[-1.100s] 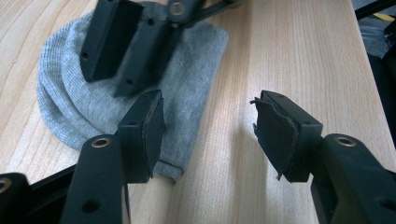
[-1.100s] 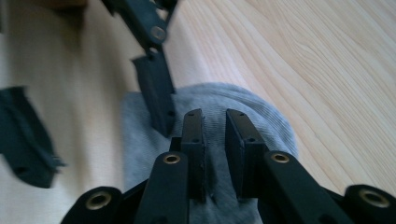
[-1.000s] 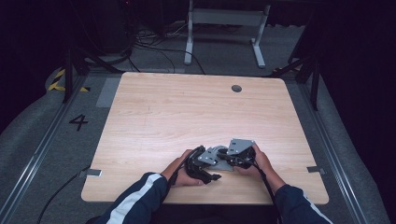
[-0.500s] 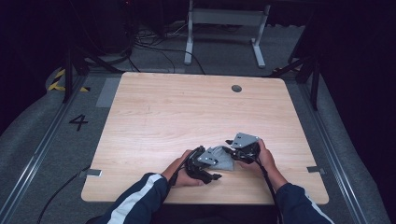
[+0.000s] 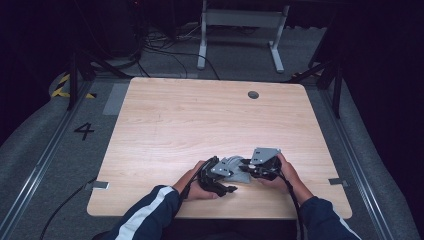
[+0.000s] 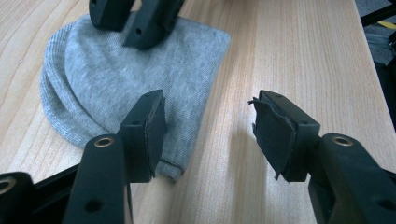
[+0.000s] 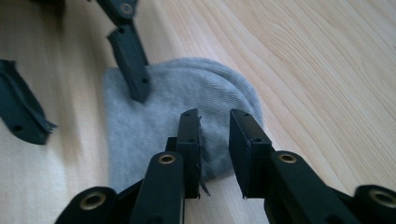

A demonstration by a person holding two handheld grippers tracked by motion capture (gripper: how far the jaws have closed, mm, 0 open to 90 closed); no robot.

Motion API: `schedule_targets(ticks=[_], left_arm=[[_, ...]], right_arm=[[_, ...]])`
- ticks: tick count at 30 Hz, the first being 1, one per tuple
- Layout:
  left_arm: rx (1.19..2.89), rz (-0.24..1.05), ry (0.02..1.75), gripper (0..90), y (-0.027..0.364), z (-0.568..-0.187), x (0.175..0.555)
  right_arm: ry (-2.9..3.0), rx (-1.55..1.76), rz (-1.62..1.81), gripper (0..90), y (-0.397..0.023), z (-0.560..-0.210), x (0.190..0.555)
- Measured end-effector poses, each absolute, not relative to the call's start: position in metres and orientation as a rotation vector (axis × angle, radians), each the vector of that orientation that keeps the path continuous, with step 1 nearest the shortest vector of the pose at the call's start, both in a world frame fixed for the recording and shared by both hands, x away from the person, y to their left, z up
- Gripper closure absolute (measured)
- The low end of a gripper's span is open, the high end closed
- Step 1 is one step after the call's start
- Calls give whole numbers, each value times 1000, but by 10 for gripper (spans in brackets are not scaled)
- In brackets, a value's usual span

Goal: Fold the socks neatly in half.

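Two grippers' jaws over grey sock (image 6: 126, 79)

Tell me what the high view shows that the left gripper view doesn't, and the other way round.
High view: the whole table, the person's left hand and right hand, a striped sleeve, and a painted 4 on the floor.

Left gripper view: up close, the left gripper has its jaws wide apart, with a frayed pad on one and the other over the cloth's edge.

Both: the grey knit cloth and the right gripper. Its jaws have just been closing, with the cloth below their gap, apparently not pinched.
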State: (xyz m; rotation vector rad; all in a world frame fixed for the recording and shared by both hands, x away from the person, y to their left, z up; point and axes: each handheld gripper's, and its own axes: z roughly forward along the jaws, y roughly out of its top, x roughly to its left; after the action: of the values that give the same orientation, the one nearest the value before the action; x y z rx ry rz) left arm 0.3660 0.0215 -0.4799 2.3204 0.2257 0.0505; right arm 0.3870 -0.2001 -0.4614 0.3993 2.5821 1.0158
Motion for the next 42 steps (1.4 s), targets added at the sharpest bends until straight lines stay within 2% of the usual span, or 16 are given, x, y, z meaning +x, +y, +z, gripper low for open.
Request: schedule_targets(ticks=[6,10,15,26,42], left_arm=[[2332,67,212,429,21,-478,366],[2357,58,219,386,20,-472,365],[2353,105,226,359,27,-461,366],[2410,231,275,361,50,-446,368],[2489,304,351,350,78,-451,370]], right_arm=[[2541,454,1025,668,-206,-459,388],[2515,451,1026,621,-208,-454,384],[2502,445,1036,574,-213,-445,378],[2508,448,1015,499,-226,-437,368],[2471,553,963,465,-269,-440,353]])
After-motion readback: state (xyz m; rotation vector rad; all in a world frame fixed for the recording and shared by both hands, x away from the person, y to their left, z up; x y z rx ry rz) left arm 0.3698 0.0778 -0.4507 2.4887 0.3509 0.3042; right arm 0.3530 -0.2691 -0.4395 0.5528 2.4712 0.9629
